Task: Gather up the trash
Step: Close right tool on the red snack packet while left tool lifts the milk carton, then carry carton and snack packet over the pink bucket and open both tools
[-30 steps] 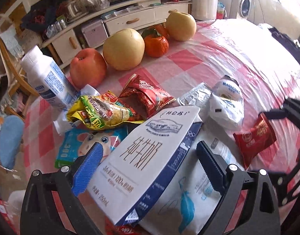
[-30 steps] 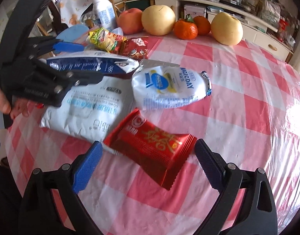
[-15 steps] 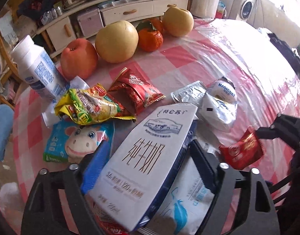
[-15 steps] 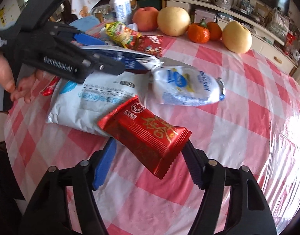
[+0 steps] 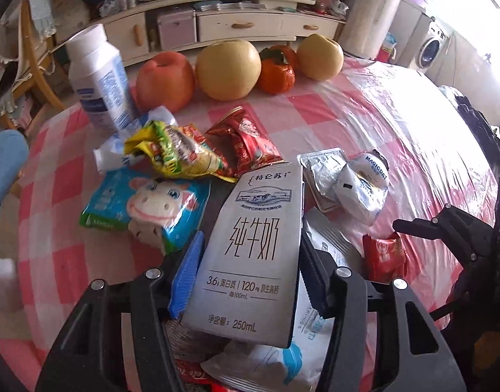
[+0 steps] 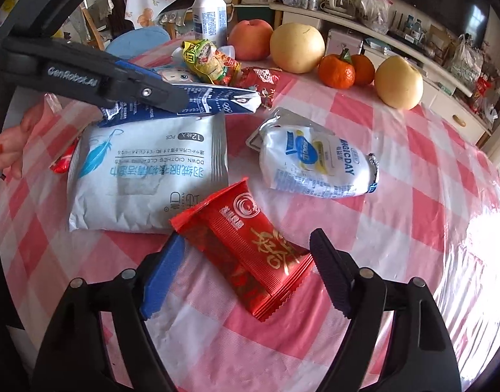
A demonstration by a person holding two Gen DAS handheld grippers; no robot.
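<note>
Left gripper (image 5: 250, 264) is clamping the 250 mL milk carton (image 5: 253, 245), both pads pressing its sides; the carton is lying over the white wipes pack (image 6: 145, 176) on the pink checked tablecloth (image 6: 413, 196). Right gripper (image 6: 246, 264) is closing on the red snack wrapper (image 6: 246, 245); black pad touching its edge, blue pad contact unclear. White MAGICDAY pouch (image 6: 315, 163) is lying just beyond. 2 pears, 1 apple (image 5: 165, 80), and tangerines are sitting at the table's far edge.

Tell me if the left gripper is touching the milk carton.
Touching. In the left wrist view, both fingers of the left gripper press the sides of the milk carton, with no gap showing on either side.
</note>
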